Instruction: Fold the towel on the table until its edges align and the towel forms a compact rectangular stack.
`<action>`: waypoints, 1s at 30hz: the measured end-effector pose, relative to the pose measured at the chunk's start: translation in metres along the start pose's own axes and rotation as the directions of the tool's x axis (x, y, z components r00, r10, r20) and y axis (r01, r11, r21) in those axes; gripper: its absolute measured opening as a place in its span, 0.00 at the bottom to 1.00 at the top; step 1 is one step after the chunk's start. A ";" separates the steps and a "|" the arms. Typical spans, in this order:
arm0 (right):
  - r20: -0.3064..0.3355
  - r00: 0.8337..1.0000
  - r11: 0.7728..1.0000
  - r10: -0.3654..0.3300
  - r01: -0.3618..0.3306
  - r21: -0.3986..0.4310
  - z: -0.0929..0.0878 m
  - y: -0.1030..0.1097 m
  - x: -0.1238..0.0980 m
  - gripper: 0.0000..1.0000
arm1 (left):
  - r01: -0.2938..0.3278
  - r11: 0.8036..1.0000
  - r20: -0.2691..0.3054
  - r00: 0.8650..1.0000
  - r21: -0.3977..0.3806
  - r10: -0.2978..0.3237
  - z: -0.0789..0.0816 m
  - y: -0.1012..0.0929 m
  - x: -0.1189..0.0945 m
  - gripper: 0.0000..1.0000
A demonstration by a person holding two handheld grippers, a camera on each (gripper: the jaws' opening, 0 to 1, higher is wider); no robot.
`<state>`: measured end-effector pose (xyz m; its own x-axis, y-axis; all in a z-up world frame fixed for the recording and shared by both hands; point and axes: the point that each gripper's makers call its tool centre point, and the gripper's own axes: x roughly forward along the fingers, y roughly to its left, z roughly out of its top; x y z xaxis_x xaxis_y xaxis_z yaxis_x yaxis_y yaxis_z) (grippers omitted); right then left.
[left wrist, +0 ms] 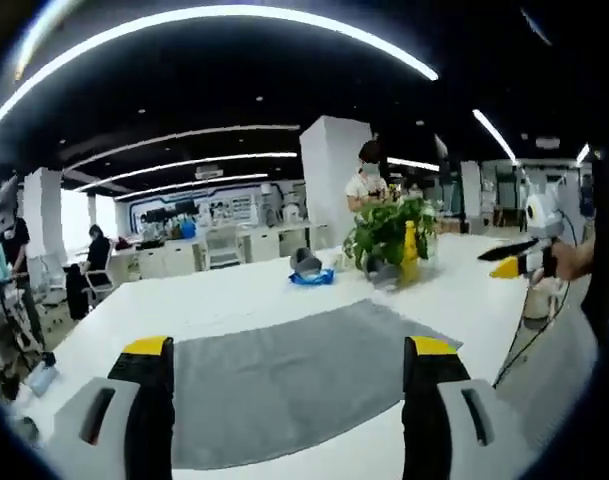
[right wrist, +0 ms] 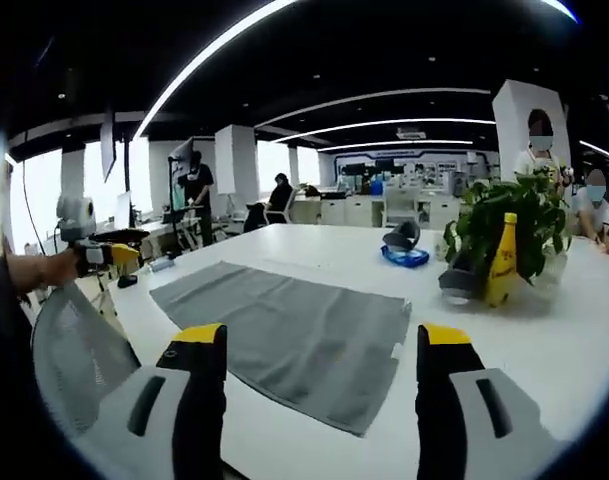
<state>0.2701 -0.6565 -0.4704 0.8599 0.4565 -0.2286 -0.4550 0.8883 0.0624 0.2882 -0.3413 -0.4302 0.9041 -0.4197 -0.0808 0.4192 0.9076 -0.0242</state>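
Observation:
A grey towel (left wrist: 294, 385) lies spread flat in one layer on the white table (left wrist: 224, 295). My left gripper (left wrist: 289, 348) hovers above its near edge, jaws wide apart with nothing between them. From the opposite side the same towel (right wrist: 284, 325) stretches away under my right gripper (right wrist: 322, 335), which is also open and empty above the towel's near corner. A hand holds the right gripper (left wrist: 512, 260) at the right of the left gripper view. The left gripper (right wrist: 109, 255) shows at the left of the right gripper view, off the table's edge.
A potted plant (left wrist: 384, 230) (right wrist: 514, 215) with a yellow bottle (left wrist: 410, 250) (right wrist: 501, 265) stands beyond the towel, beside a blue and grey object (left wrist: 309, 268) (right wrist: 402, 245). A mesh chair back (right wrist: 69, 360) is at the table edge. People stand among desks behind.

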 end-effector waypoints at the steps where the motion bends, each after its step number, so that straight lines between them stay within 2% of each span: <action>1: 0.007 1.000 1.000 -0.007 0.007 0.001 0.003 -0.005 -0.003 0.78 | 0.016 1.000 0.006 1.000 0.021 -0.016 0.004 -0.009 0.008 0.97; 2: 0.010 1.000 1.000 -0.010 0.010 0.000 0.004 -0.008 -0.004 0.78 | 0.009 0.998 -0.010 1.000 0.059 -0.009 0.003 -0.013 0.012 0.94; 3: 0.017 1.000 1.000 -0.017 0.017 -0.010 0.006 -0.014 -0.006 0.78 | -0.014 0.982 -0.041 0.999 0.191 0.022 0.004 -0.014 0.018 0.91; 4: 0.018 1.000 1.000 -0.022 0.022 -0.013 0.007 -0.017 -0.007 0.78 | -0.023 0.971 -0.055 0.998 0.239 0.037 0.005 -0.017 0.021 0.90; 5: 0.021 0.999 0.999 -0.028 0.028 -0.017 0.007 -0.020 -0.008 0.78 | -0.002 0.967 -0.040 0.999 0.257 0.013 0.009 -0.030 0.028 0.89; 7: 0.024 0.999 0.999 -0.037 0.038 -0.015 0.006 -0.027 -0.010 0.77 | 0.081 0.974 -0.032 0.997 0.210 -0.076 0.012 -0.059 0.037 0.90; 11: 0.020 0.999 0.999 -0.044 0.044 0.007 0.001 -0.038 -0.014 0.72 | 0.129 0.981 -0.020 0.992 0.147 -0.128 0.012 -0.087 0.050 0.89; 15: 0.014 0.999 0.999 -0.049 0.049 0.017 -0.002 -0.045 -0.015 0.68 | 0.176 0.971 -0.050 0.984 0.162 -0.170 0.005 -0.106 0.063 0.87; 18: 0.006 0.998 0.998 -0.056 0.056 -0.005 0.000 -0.050 -0.019 0.52 | 0.250 0.947 -0.075 0.968 0.200 -0.240 0.004 -0.123 0.072 0.83; 21: 0.020 0.997 0.997 -0.074 0.074 0.011 0.003 -0.057 -0.020 0.56 | 0.296 0.934 -0.105 0.954 0.201 -0.280 -0.002 -0.135 0.083 0.78; 22: 0.020 0.997 0.997 -0.080 0.080 0.017 0.002 -0.060 -0.020 0.56 | 0.338 0.920 -0.126 0.940 0.199 -0.318 -0.006 -0.145 0.086 0.74; 25: 0.003 0.996 0.996 -0.085 0.085 0.035 -0.001 -0.066 -0.020 0.50 | 0.413 0.880 -0.177 0.908 0.235 -0.379 -0.019 -0.166 0.092 0.56; 26: 0.001 0.996 0.996 -0.087 0.086 0.039 -0.001 -0.067 -0.020 0.49 | 0.451 0.860 -0.190 0.890 0.239 -0.414 -0.025 -0.177 0.094 0.50; 29: -0.026 0.994 0.994 -0.109 0.109 0.029 -0.006 -0.073 -0.019 0.46 | 0.516 0.827 -0.223 0.853 0.224 -0.472 -0.042 -0.198 0.100 0.47; 30: -0.033 0.993 0.993 -0.110 0.111 0.029 -0.009 -0.075 -0.018 0.43 | 0.547 0.809 -0.247 0.832 0.218 -0.496 -0.053 -0.208 0.103 0.46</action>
<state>0.2865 -0.7317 -0.4795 0.8965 0.3542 -0.2662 -0.3499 0.9345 0.0651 0.2892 -0.5725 -0.4863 0.5239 -0.7966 -0.3016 0.8513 0.5018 0.1533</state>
